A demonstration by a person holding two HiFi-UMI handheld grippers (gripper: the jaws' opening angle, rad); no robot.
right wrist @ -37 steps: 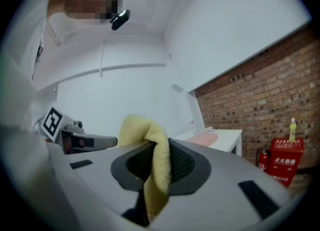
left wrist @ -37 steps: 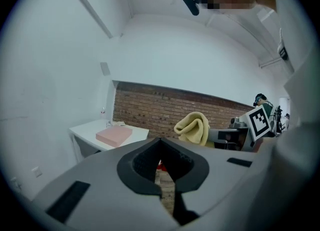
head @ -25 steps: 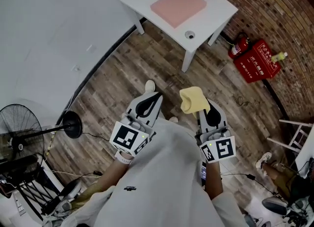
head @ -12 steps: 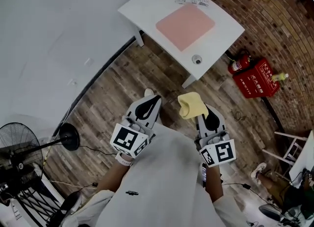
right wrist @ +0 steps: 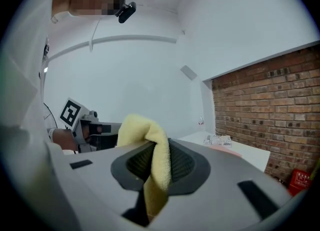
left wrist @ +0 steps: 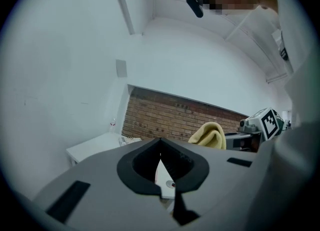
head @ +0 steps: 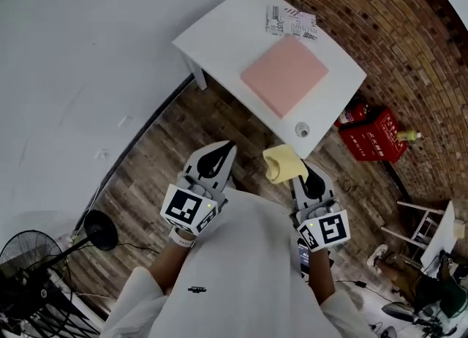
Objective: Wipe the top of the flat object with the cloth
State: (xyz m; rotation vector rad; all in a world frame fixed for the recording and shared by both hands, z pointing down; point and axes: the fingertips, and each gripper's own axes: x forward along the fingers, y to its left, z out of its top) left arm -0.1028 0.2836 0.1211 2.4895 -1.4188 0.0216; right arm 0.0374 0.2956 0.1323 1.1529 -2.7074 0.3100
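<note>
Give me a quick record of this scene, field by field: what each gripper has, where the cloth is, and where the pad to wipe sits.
left gripper: shut, empty
right gripper: shut on the yellow cloth
cloth position: held over the wood floor, short of the white table
pink pad: flat on the table, untouched
also on table: printed packets, small round item
wiping: not yet begun
</note>
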